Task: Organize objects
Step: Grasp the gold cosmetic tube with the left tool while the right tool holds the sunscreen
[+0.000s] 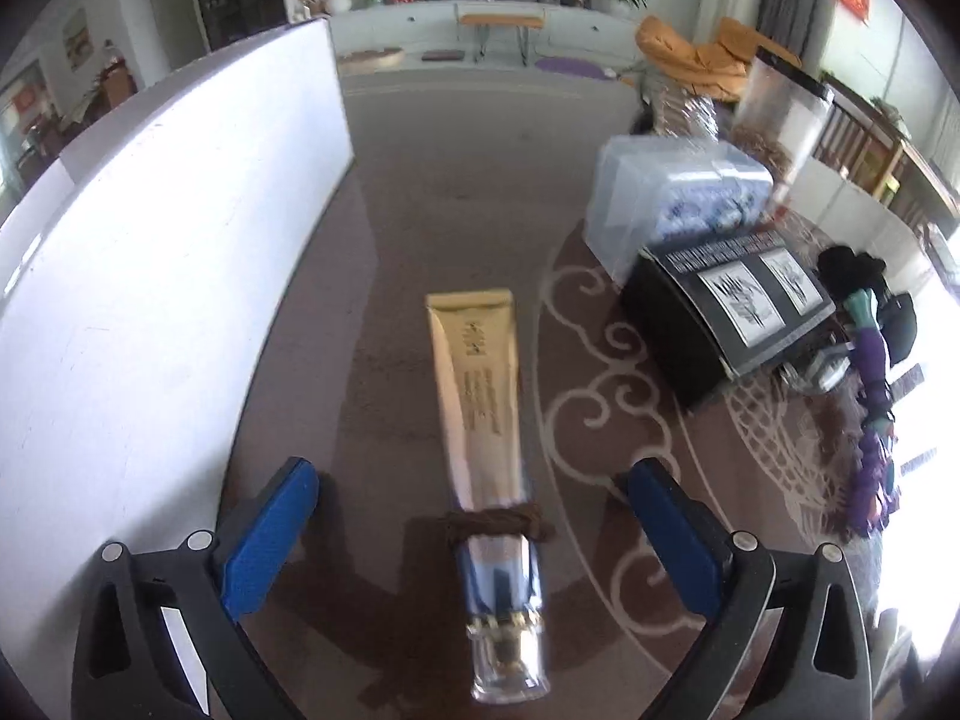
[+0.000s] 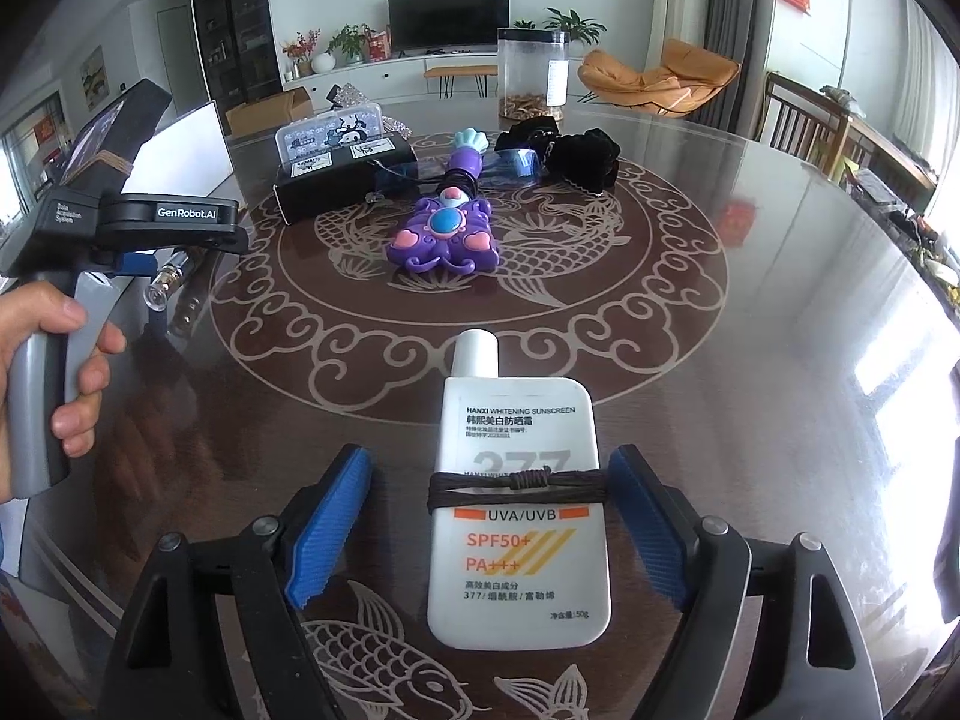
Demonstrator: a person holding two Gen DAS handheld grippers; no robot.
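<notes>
A gold tube [image 1: 480,420] with a clear cap and a brown cord tied around it lies on the dark table between the open blue fingers of my left gripper [image 1: 474,534]. Its cap also shows in the right wrist view [image 2: 161,291]. A white sunscreen bottle [image 2: 519,504] with a brown cord around it lies flat between the open fingers of my right gripper [image 2: 489,525]; the right finger is close to its edge. Neither gripper holds anything.
A white board [image 1: 150,276] stands at the left. A black box [image 2: 342,174], a clear case [image 2: 336,132], a purple toy wand [image 2: 447,234], black fabric [image 2: 576,156] and a clear jar [image 2: 533,75] sit on the far side of the table [image 2: 750,390].
</notes>
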